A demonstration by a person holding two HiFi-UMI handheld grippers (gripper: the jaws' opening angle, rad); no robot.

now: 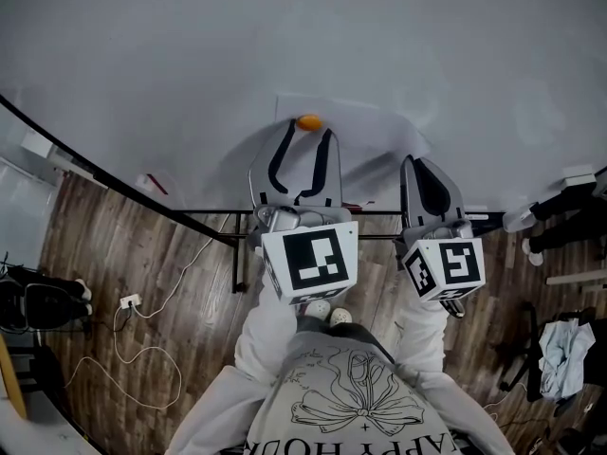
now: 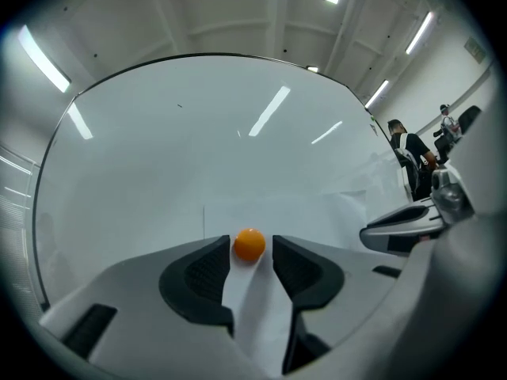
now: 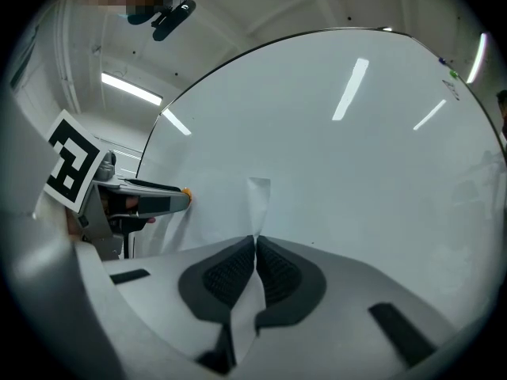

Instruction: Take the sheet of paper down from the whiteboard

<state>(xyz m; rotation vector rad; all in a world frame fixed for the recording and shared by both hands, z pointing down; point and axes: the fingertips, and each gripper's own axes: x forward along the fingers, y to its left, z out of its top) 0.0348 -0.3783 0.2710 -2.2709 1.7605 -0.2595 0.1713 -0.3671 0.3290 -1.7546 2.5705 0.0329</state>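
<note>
I have the right tongs (image 3: pixel 255 248) clamped tight on an edge of the sheet of paper (image 3: pixel 258 192), which puckers out from the whiteboard (image 1: pixel 285 45) just ahead of them. The left tongs (image 2: pixel 250 253) stand wide, with the orange magnet (image 1: pixel 308 121) that pins the sheet sitting between their tips. The pads seem just clear of it, though the gap is hard to read. I judge the magnet is the step now: I should close squarely on it and draw it straight back off the board, keeping the right grip firm without tugging the sheet sideways. Both tongs point level at the board, with the right just beside the left.
</note>
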